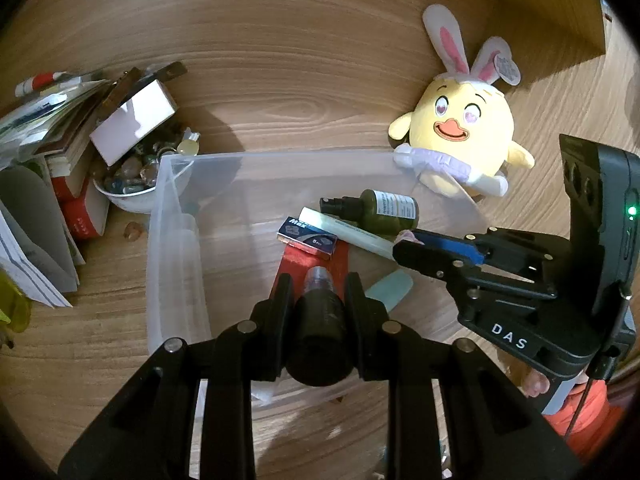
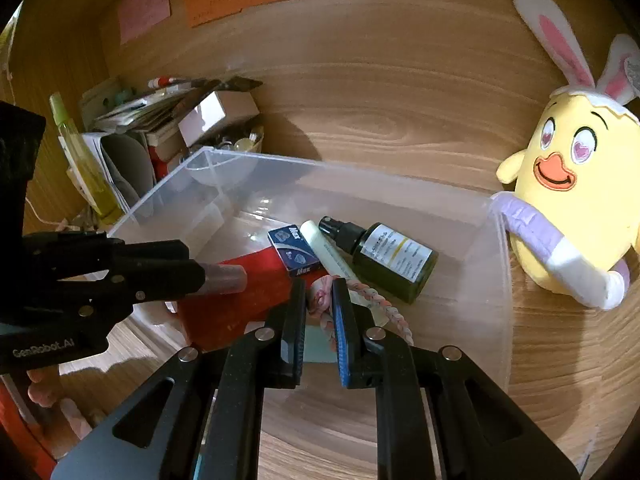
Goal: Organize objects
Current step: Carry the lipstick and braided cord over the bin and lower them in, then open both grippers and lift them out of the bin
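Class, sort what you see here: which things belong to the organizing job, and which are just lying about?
In the job:
clear plastic bin
dark clear-capped bottle in left hand-held gripper
pink braided cord in right hand-held gripper
dark green spray bottle

Lying about:
yellow chick plush
paper stack

So the storage bin sits mid-frame on the bench, spray bottle and staples box inside, plush chick upper right, bowl of stones left.

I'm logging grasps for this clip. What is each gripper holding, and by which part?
The left gripper clamps a dark bottle around its body, clear cap forward. The right gripper pinches a pink braided cord near one end.
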A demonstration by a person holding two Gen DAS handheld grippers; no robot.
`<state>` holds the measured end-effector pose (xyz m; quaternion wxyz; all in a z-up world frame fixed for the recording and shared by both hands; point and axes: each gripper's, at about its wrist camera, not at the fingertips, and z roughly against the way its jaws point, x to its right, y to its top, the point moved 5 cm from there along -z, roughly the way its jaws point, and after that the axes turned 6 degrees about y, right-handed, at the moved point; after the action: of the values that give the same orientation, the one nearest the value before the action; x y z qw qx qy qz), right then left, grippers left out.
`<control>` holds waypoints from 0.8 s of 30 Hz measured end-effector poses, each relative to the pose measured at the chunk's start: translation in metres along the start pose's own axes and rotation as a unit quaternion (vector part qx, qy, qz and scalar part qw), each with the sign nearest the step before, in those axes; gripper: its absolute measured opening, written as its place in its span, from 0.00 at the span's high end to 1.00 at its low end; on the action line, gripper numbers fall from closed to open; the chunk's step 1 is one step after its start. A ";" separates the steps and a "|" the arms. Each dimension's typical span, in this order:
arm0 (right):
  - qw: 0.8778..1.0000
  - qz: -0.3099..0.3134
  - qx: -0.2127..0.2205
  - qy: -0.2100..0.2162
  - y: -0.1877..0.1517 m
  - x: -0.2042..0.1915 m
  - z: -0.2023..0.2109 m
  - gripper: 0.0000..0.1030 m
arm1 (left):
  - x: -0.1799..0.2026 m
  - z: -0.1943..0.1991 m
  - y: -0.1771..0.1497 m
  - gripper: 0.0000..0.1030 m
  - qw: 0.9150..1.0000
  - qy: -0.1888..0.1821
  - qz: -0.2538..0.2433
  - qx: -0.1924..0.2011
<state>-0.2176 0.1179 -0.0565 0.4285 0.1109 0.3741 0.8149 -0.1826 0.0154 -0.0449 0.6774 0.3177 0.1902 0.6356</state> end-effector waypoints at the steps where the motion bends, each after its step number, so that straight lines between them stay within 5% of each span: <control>1: 1.000 0.000 -0.001 -0.001 0.000 0.000 -0.001 0.89 | 0.000 -0.001 0.000 0.76 1.000 -0.002 0.000 -0.001; 11: 1.000 0.003 -0.007 -0.005 -0.002 -0.002 -0.002 0.87 | 0.004 0.014 0.001 0.73 1.000 -0.004 -0.002 0.016; 17: 1.000 0.000 -0.008 -0.006 -0.003 -0.004 0.007 0.59 | 0.005 0.032 0.000 0.63 0.999 0.020 -0.013 0.039; 21: 1.000 0.003 0.009 -0.013 -0.001 -0.008 0.023 0.52 | 0.003 0.050 -0.003 0.48 0.997 0.038 -0.020 0.060; 24: 1.000 0.010 0.020 -0.018 -0.002 -0.013 0.037 0.51 | 0.003 0.065 -0.008 0.48 0.996 0.041 -0.024 0.071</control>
<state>-0.1897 0.1275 -0.0305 0.4246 0.1384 0.3816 0.8093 -0.1332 0.0065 -0.0023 0.6598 0.3338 0.2696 0.6169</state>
